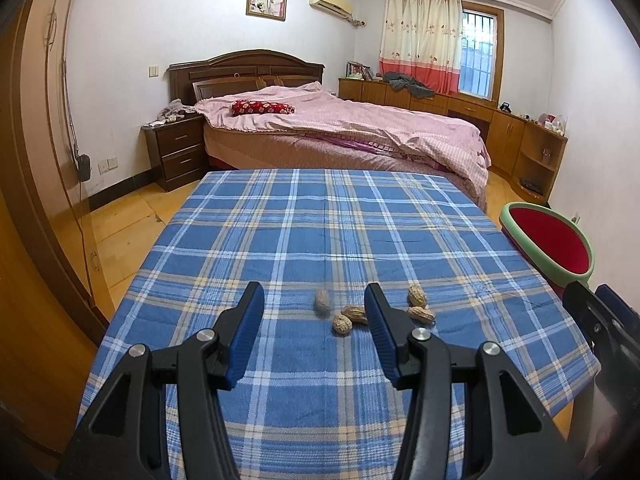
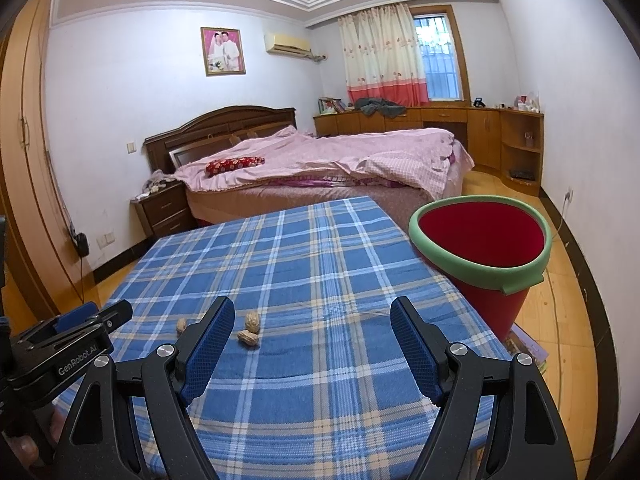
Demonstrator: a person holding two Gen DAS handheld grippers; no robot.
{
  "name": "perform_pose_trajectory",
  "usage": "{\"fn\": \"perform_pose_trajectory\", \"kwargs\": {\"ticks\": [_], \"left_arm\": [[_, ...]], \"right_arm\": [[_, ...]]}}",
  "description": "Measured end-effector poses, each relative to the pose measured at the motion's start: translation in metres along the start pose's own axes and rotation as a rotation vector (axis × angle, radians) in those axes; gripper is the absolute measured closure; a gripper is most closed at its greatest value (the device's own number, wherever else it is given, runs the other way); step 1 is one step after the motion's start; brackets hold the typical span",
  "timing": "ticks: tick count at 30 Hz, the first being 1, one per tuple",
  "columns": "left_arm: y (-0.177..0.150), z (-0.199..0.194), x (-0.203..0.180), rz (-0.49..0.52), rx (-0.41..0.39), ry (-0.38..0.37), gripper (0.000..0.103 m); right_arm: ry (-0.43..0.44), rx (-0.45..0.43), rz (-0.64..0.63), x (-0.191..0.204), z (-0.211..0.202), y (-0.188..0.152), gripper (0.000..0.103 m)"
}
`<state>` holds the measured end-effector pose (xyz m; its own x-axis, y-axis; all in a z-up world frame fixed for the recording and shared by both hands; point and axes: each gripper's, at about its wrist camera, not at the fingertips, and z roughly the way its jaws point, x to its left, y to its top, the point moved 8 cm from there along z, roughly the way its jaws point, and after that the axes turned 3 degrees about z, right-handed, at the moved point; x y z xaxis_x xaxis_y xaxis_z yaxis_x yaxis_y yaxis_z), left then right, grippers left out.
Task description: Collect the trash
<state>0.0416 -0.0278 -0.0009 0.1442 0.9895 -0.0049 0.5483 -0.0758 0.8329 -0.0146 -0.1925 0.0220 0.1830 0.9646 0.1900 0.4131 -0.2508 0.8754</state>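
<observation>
Several peanut shells (image 1: 347, 317) lie in a small cluster on the blue plaid tablecloth (image 1: 320, 232). My left gripper (image 1: 314, 298) is open and empty, its fingers just short of the cluster, one shell (image 1: 321, 301) between the fingertips' line. The shells also show in the right wrist view (image 2: 250, 328), left of my right gripper (image 2: 312, 312), which is open and empty above the cloth. A red bin with a green rim (image 2: 486, 276) stands at the table's right edge; it also shows in the left wrist view (image 1: 520, 236).
A bed with pink covers (image 1: 340, 128) stands beyond the table's far edge. A dark nightstand (image 1: 176, 152) is at its left. Wooden cabinets (image 1: 516, 144) run along the right wall. The floor (image 1: 128, 220) is yellow wood.
</observation>
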Motion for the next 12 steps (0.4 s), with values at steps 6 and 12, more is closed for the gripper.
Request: {"fn": "perform_pose_trajectory", "kwargs": {"ticks": [6, 12], "left_arm": [[0.0031, -0.0033, -0.001, 0.003, -0.008, -0.006, 0.051], [0.0023, -0.0032, -0.0027, 0.001, 0.002, -0.015, 0.051]], "right_arm": [[-0.004, -0.001, -0.001, -0.0002, 0.0003, 0.0009, 0.022], [-0.004, -0.001, -0.001, -0.0004, 0.0004, 0.0008, 0.022]]}}
